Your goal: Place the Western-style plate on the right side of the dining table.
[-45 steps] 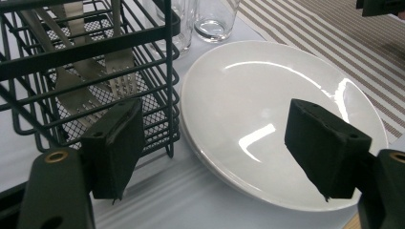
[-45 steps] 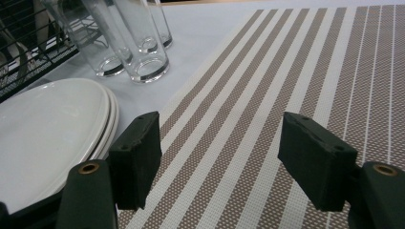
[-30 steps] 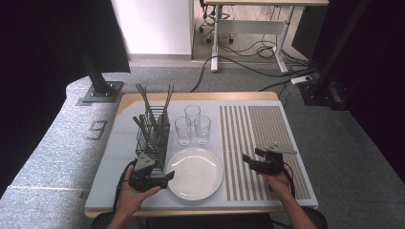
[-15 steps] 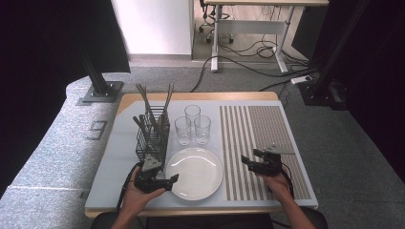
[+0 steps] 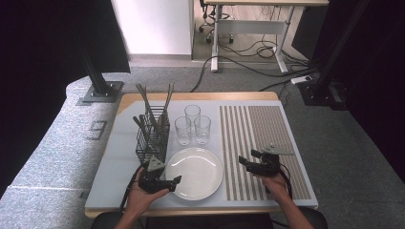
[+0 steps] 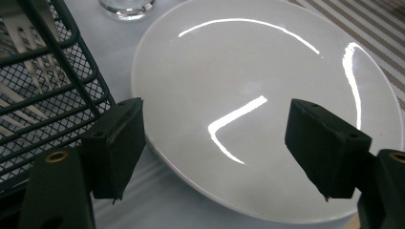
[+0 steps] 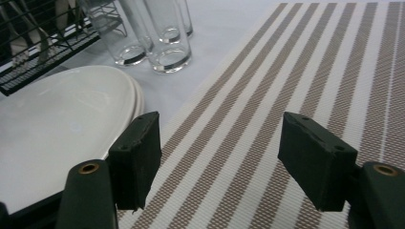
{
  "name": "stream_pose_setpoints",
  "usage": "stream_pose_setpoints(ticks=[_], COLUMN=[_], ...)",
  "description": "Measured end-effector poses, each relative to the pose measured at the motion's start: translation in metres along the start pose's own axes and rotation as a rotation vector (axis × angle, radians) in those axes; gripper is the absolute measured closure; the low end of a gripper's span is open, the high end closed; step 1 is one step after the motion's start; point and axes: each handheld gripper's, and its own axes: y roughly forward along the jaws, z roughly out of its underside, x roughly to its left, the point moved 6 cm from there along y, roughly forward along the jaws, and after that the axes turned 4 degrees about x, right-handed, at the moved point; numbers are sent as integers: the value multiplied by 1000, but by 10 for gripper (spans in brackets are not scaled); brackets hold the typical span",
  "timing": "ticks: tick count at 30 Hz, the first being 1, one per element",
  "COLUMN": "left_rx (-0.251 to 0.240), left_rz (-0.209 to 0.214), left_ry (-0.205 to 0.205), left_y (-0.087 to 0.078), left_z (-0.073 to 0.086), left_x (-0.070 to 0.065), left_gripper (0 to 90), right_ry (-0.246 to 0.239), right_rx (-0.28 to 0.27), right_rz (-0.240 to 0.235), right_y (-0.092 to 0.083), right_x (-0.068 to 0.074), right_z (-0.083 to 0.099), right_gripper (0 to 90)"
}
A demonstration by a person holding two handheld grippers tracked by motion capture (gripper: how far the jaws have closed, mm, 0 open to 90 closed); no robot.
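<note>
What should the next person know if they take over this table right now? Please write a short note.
Left tool: open, holds nothing, over the near left edge of the white plate.
Right tool: open, holds nothing, over the striped placemat.
Wire basket with cutlery stands left of the plate; three glasses stand behind the plate.
Done: nothing is on the placemat yet.
Left: probably grip the plate and move it to the placemat.

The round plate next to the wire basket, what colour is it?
Plain glossy white round plate, clearest in the left gripper view.
</note>
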Motion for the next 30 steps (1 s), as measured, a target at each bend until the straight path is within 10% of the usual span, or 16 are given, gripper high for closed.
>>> stream_pose_setpoints(ticks=[30], left_rx=[40], left_rz=[-19], left_ry=[25], left_y=[14], left_z=[2], left_x=[1], left_gripper=[222], right_ry=[-46], right_rx=[21], right_rz=[-15], right_y=[10], right_x=[16], right_z=[3], right_gripper=[308])
